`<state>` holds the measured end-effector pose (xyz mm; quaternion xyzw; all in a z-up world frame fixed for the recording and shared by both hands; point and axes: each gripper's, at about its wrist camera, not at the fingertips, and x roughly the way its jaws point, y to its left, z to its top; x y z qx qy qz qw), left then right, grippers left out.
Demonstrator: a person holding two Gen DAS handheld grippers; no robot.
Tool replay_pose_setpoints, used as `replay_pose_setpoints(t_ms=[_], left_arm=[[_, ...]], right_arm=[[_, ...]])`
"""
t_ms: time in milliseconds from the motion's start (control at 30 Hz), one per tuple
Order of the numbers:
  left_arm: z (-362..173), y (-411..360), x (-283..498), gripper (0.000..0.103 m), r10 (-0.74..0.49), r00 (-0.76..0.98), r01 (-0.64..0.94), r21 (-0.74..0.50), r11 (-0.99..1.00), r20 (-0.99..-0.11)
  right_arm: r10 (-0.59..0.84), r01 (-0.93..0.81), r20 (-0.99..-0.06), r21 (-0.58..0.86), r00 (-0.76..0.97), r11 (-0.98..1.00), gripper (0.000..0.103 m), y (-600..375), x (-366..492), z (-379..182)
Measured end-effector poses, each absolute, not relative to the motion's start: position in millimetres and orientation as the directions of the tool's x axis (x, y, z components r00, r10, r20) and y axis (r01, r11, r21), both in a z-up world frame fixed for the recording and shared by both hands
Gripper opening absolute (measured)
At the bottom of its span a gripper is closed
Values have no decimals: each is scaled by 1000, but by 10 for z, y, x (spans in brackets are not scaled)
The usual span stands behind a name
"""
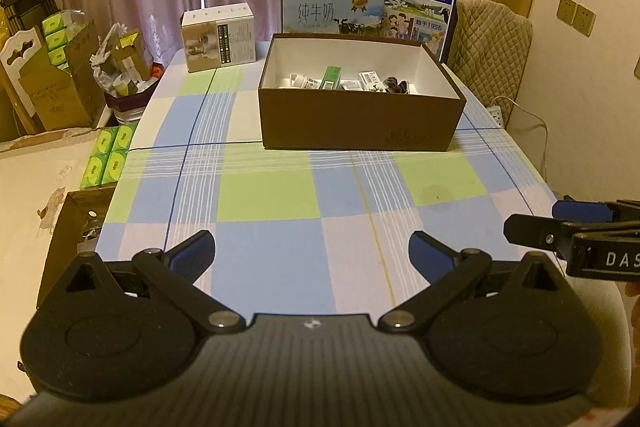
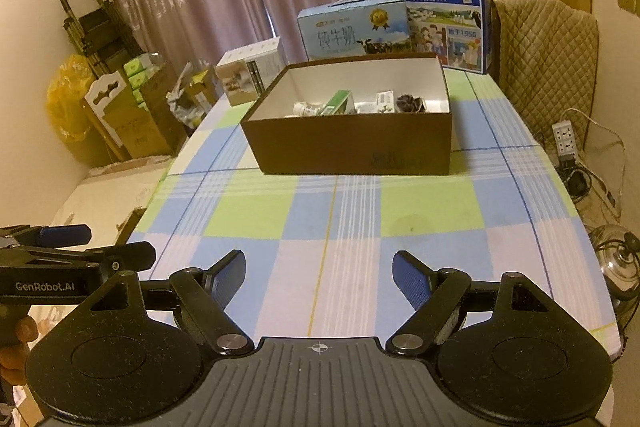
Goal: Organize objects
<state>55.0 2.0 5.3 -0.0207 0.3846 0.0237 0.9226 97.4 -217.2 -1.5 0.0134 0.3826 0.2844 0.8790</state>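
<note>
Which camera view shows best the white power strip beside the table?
The right wrist view: the power strip lies fully visible with its sockets and cables. The left wrist view shows only its end, cut off by the table edge.

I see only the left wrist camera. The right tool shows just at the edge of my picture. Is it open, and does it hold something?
Observer: The right tool is open, and nothing is between its blue pads.
Operator: What stands on the floor to the right of the table?
Observer: A shiny metal pot with a dark knob stands there, near the table's near corner. Your view does not show it.
Operator: And at the far left, by the wall?
Observer: A yellow plastic bag sits beside the cardboard cartons.
</note>
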Motion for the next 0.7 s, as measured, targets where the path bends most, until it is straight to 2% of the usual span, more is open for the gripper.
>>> replay_pose_setpoints(t_ms=[700], left_arm=[[-32, 0, 568, 102, 29, 696, -64, -22, 998, -718]], right_arm=[[501, -480, -679, 242, 537, 843, 78, -2164, 983, -78]])
